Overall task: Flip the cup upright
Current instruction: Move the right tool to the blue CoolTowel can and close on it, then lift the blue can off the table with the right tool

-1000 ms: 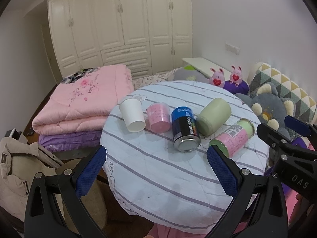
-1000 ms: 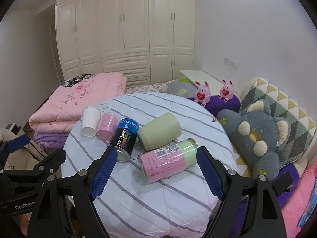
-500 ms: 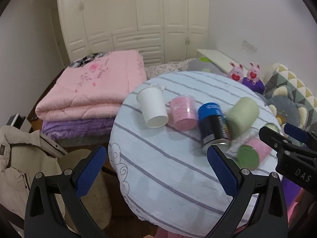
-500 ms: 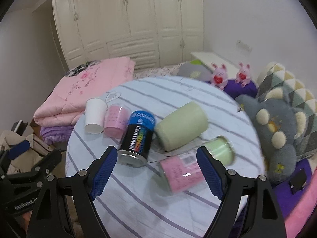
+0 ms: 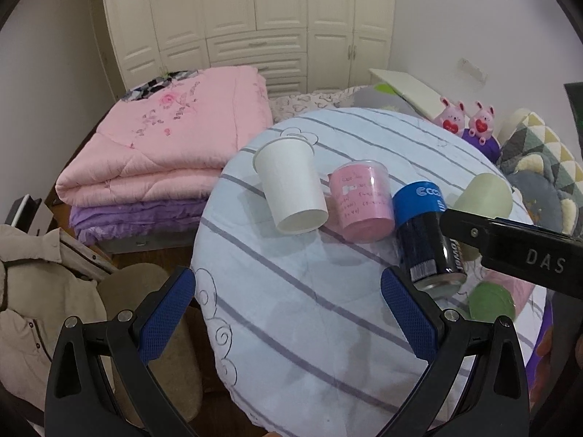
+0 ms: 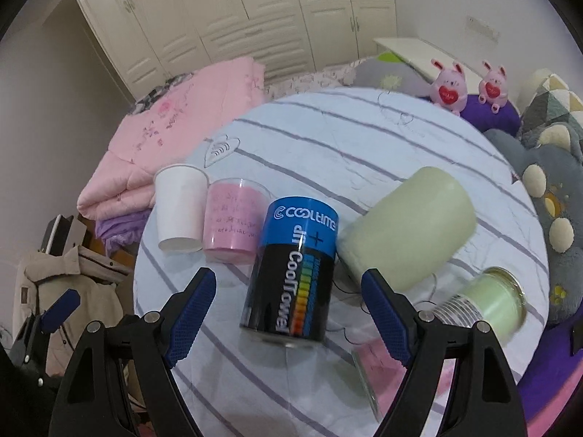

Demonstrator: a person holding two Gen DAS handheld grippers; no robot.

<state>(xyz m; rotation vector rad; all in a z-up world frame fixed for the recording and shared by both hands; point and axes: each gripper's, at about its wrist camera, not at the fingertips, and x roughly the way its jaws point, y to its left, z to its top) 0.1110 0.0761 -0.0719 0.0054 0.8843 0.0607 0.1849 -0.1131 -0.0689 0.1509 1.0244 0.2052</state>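
Observation:
Several cups lie on their sides on a round striped table [image 5: 291, 327]. A white paper cup [image 5: 291, 185] lies at the left, also in the right wrist view [image 6: 180, 211]. Beside it lie a pink cup [image 5: 364, 200] [image 6: 233, 222], a blue-black can [image 5: 426, 236] [image 6: 295, 273], a pale green cup [image 6: 408, 229] and a pink-green jar [image 6: 488, 306]. My left gripper [image 5: 288, 313] is open and empty over the table's near-left part. My right gripper [image 6: 288, 313] is open, its fingers on either side of the can's lower end, apart from it.
A folded pink quilt [image 5: 164, 145] lies on purple bedding left of the table. A beige jacket [image 5: 32, 291] hangs on a chair at the lower left. Plush toys [image 6: 448, 87] and a grey bear [image 6: 554, 196] sit at the right. White wardrobes [image 5: 255, 18] stand behind.
Both grippers moved forward and left toward the cups. The right gripper now frames the blue-black can, and the white cup looms larger in the left wrist view. Both stay open.

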